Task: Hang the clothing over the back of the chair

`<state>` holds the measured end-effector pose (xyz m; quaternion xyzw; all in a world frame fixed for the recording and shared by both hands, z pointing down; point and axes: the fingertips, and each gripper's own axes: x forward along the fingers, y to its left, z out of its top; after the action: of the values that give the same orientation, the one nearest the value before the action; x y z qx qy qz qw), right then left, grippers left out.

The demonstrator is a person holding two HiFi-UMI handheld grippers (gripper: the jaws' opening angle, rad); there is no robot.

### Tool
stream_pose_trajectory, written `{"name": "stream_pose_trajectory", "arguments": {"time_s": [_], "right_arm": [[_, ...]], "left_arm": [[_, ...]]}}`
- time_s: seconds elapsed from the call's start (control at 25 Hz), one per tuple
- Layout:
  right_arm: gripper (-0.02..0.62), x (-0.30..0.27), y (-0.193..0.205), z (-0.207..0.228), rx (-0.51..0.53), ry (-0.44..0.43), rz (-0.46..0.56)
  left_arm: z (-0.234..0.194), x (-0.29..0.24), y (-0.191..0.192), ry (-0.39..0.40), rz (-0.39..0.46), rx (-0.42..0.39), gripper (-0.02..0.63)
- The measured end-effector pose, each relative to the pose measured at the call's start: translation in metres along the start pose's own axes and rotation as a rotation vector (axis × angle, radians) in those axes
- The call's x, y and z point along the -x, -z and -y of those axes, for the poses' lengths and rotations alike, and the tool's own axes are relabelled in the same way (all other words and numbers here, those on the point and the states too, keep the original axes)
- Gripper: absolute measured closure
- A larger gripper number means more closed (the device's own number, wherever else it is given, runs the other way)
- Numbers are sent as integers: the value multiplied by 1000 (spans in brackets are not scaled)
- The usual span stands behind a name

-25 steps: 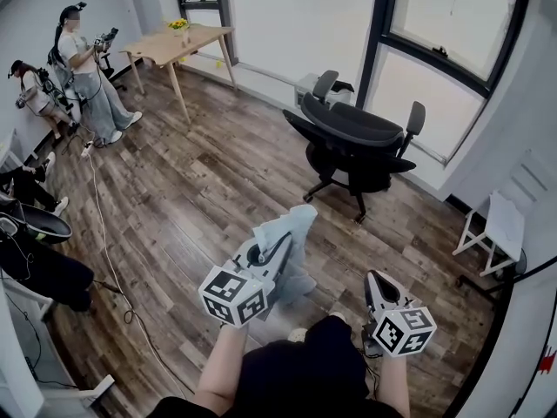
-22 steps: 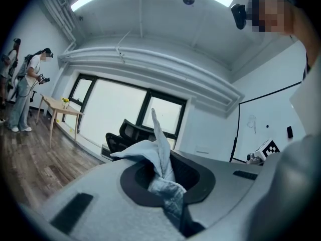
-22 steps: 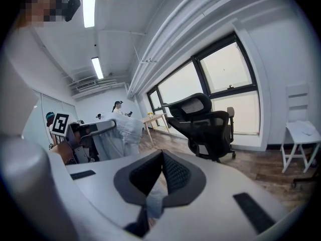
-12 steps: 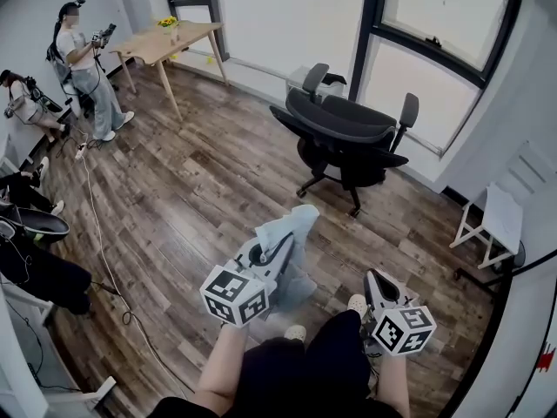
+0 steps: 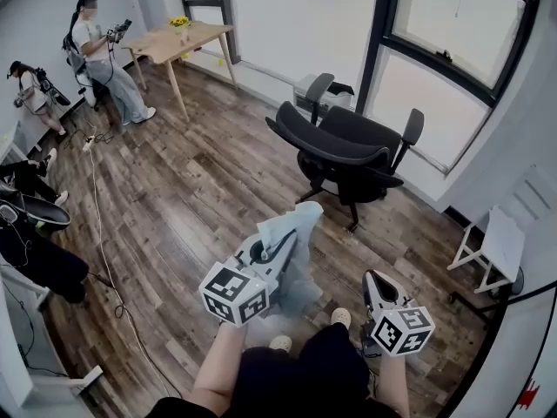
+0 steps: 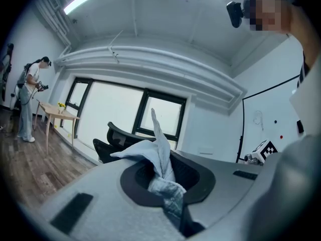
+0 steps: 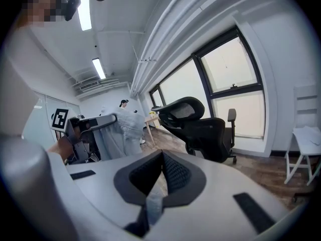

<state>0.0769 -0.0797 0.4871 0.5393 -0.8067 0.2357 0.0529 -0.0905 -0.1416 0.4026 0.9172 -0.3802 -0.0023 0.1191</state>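
The left gripper (image 5: pixel 277 244) has its jaws closed tight on the pale blue clothing (image 5: pixel 300 223), above the wood floor (image 5: pixel 183 198) and well apart from the black chair (image 5: pixel 341 151) at the floor's window edge. The right gripper (image 5: pixel 376 282) is closed too, holding nothing.

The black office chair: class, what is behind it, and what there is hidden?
Behind the black office chair stand a dark-framed window and a pale box. The chair's headrest covers part of the box, so what it is stays unclear.
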Motion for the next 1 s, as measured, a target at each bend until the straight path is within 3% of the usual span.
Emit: {"name": "stream_pose_trajectory", "arguments": {"time_s": [0.52,1.0], "right_arm": [[594,-36,-62,71,76,-155,15],[594,-52,-102,113,179,-306,-2]], "left_arm": [[-10,-76,-47,-162,77,-55,589],[-2,-108,-77,-316,140,-136,589]]}}
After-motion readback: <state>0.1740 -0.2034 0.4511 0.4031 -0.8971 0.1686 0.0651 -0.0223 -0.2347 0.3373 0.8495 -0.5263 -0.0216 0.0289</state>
